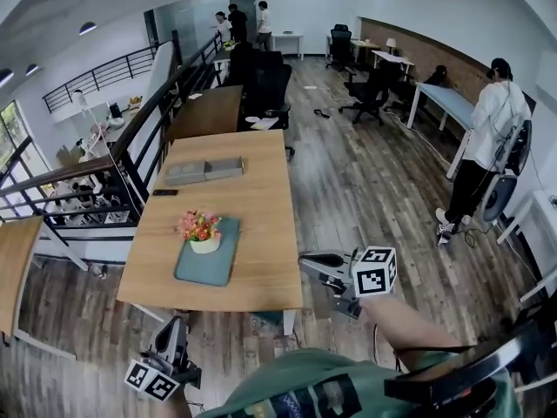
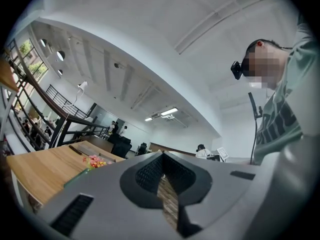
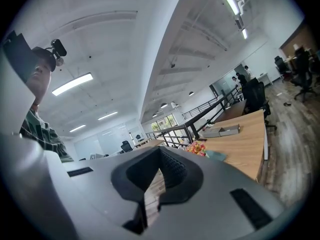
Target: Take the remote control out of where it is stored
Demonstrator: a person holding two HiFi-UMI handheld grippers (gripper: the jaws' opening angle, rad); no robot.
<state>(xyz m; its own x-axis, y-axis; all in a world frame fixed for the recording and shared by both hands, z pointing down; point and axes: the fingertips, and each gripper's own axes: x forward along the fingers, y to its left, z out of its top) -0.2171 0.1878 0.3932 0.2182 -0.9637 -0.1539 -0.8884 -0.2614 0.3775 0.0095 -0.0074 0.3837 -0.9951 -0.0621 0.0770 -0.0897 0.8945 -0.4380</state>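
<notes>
A long wooden table [image 1: 261,198] carries a flat grey storage box [image 1: 206,171], also seen in the right gripper view [image 3: 223,130]. A small black bar-shaped object [image 1: 164,192] lies near the table's left edge; I cannot tell if it is the remote. My left gripper [image 1: 174,325] hangs below the table's near left corner, jaws together and empty [image 2: 162,155]. My right gripper [image 1: 305,261] hovers just off the near right corner, also shut with nothing in it [image 3: 160,150]. Both are well short of the box.
A pot of pink and orange flowers [image 1: 200,229] stands on a teal tray [image 1: 202,264] at the table's near end. A black railing [image 1: 130,146] runs along the left. Office chairs [image 1: 265,90] sit beyond the table. A person [image 1: 483,138] stands at the right.
</notes>
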